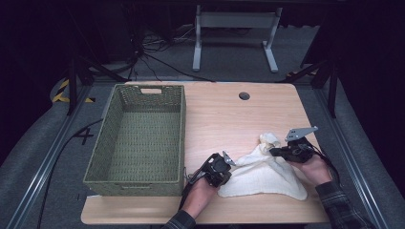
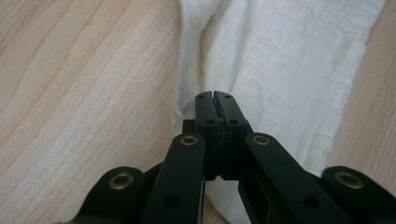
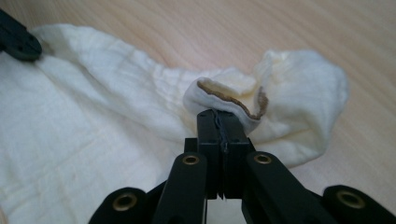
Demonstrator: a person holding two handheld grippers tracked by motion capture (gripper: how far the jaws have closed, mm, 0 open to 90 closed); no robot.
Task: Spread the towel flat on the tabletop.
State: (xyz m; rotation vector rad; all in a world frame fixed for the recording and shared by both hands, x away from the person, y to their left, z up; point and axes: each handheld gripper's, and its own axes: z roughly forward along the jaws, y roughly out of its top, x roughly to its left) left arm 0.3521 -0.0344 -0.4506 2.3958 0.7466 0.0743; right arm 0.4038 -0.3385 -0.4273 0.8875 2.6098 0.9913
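A cream cloth lies rumpled on the table, right of a green basket. The left gripper is pressed together, pinching the cloth's left edge. The right gripper pinches a brown-trimmed corner, bunched into a soft lump. Both bites look shallow, so a pull may slip the thin fabric free or drag it unevenly.

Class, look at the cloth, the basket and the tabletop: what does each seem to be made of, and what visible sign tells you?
Cloth: soft cream woven fabric, probably cotton; it crinkles and folds.
Basket: green woven fibre or plastic strands, matt; plaited walls.
Tabletop: pale wood or wood-look laminate; grain lines, smooth.
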